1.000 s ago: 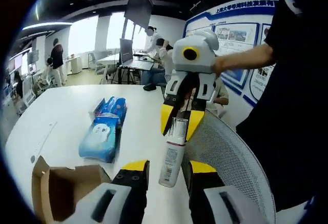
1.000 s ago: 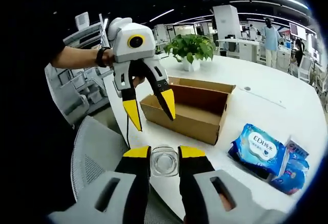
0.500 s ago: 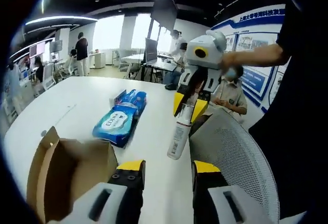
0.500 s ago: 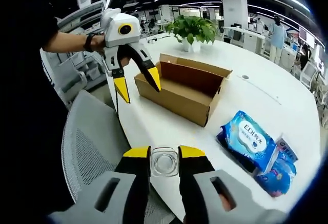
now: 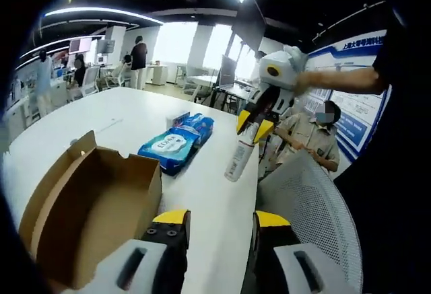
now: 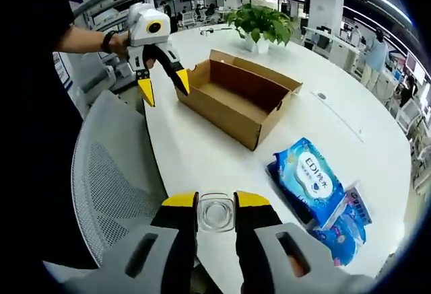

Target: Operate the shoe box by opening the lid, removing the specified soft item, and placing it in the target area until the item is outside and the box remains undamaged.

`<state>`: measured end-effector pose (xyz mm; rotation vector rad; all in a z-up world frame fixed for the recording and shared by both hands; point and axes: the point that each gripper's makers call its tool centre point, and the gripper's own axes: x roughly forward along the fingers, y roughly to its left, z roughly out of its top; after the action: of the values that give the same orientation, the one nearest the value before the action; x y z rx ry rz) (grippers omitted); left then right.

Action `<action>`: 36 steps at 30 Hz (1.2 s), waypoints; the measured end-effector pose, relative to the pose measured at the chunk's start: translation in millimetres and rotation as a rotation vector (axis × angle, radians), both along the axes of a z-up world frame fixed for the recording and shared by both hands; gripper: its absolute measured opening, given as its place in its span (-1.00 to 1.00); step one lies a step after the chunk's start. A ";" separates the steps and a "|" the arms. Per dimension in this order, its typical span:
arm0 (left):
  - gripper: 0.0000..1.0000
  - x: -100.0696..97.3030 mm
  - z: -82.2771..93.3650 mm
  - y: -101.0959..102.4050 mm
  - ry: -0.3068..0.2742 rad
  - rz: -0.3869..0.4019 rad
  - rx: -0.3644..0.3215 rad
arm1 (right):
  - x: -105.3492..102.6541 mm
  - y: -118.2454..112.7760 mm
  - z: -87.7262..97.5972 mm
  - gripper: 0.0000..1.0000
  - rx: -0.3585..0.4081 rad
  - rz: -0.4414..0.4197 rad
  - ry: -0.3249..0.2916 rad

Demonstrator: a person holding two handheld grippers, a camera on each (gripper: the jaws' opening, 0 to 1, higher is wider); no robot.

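The shoe box [image 6: 236,102] sits open on the white tabletop [image 6: 202,166], its lid flap standing up along the far long side, and what shows of its inside is bare cardboard. In the left gripper view the same box [image 5: 87,213] lies just beside the left gripper [image 5: 219,223], whose jaws stand apart with nothing between them. In the right gripper view that gripper [image 6: 161,82] hangs over the box's near corner, close to the tabletop's curved edge.

The right gripper [image 6: 215,203] is closed on a clear bottle [image 6: 215,212] — seen end-on between its yellow tips. From the left gripper view the bottle [image 5: 239,161] hangs upright from that gripper [image 5: 254,124], above the tabletop edge.

A blue wipes pack [image 6: 306,179] lies on the tabletop well apart from the box, with a smaller blue pack [image 6: 353,230] touching its far end. Between box and packs runs a bare stretch of tabletop. A mesh chair back [image 6: 111,186] stands against the near edge — just beside both grippers.
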<state>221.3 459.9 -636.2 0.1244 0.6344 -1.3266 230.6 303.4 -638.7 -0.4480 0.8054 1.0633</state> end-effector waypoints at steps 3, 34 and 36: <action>-0.25 2.0 0.8 0.2 -0.003 0.034 -0.009 | 4.7 -4.2 1.8 -0.65 -0.005 0.000 -0.004; -0.21 -6.0 -9.0 35.5 0.023 0.303 -0.013 | 105.0 -39.9 29.4 -0.65 -0.110 0.121 -0.088; -0.21 -6.3 -8.6 41.0 0.023 0.323 -0.009 | 110.5 -41.3 29.7 -0.65 -0.114 0.123 -0.088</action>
<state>215.0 500.9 -644.8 -0.0021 0.6386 -1.0201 341.1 262.1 -608.9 -0.6433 0.7701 1.1074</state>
